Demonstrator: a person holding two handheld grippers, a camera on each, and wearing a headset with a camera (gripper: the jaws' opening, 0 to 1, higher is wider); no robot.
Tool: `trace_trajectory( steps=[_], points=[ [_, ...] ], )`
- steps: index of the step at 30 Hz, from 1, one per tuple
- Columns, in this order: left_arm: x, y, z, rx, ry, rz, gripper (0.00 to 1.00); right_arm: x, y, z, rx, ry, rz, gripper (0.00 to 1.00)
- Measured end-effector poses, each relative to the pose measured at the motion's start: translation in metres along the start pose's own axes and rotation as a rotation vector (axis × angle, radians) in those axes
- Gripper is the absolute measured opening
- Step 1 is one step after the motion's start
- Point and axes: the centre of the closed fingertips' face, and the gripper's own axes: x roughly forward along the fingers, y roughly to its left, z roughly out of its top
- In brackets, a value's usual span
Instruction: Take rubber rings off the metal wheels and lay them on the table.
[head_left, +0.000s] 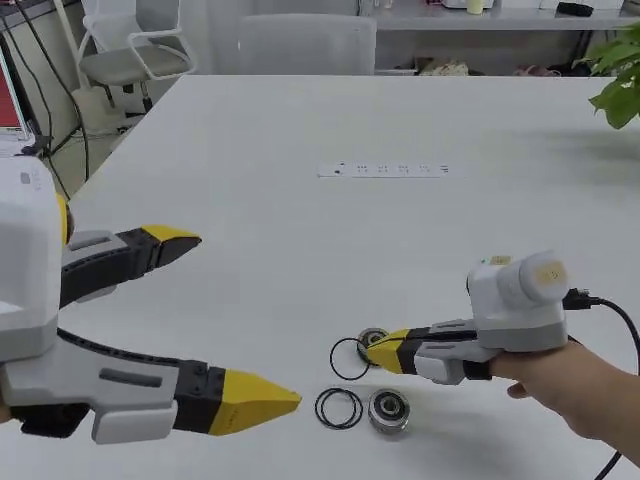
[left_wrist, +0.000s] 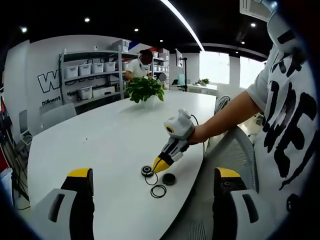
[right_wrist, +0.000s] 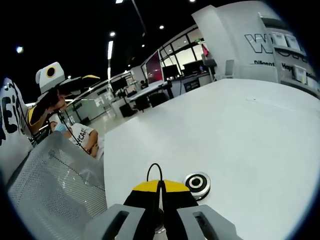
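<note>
- R tool (head_left: 375, 352) clenched, looks pinched on rubber ring (head_left: 333, 360), just beside metal wheel (head_left: 372, 338); L tool (head_left: 240, 320) wide open, well apart.
- We'd pull slow, lay ring flat on counter (head_left: 300, 200) nr loose rings (head_left: 318, 408).

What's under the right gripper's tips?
A rubber ring loops out from the shut right gripper; a metal wheel lies beside it. The table directly beneath the jaws is covered.

White power strip (head_left: 383, 169) lies flat mid-desk (head_left: 250, 130), toward far edge. Leafy green plant (head_left: 618, 75) at right edge of desk. White office chair (head_left: 135, 50) stands beyond far left corner. Shelving with storage bins (left_wrist: 92, 75) along wall. Grey mesh chair (right_wrist: 55, 175) at near edge.
</note>
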Motion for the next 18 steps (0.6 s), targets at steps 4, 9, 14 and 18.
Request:
trace_trajectory(
  steps=[4, 9, 14, 18],
  points=[
    [-0.002, -0.001, 0.0, -0.009, -0.004, 0.001, 0.99, 0.004, 0.009, -0.005, 0.003, 0.026, 0.031, 0.0],
    [-0.004, -0.001, -0.001, -0.012, 0.006, 0.001, 0.99, 0.009, 0.017, -0.008, 0.002, 0.043, 0.055, 0.0],
    [-0.005, -0.004, -0.005, -0.014, 0.018, -0.003, 0.99, 0.011, 0.021, -0.011, 0.005, 0.056, 0.068, 0.0],
    [-0.008, -0.003, -0.007, -0.01, 0.022, 0.003, 0.99, 0.014, 0.024, -0.014, 0.011, 0.071, 0.078, 0.0]
  ],
)
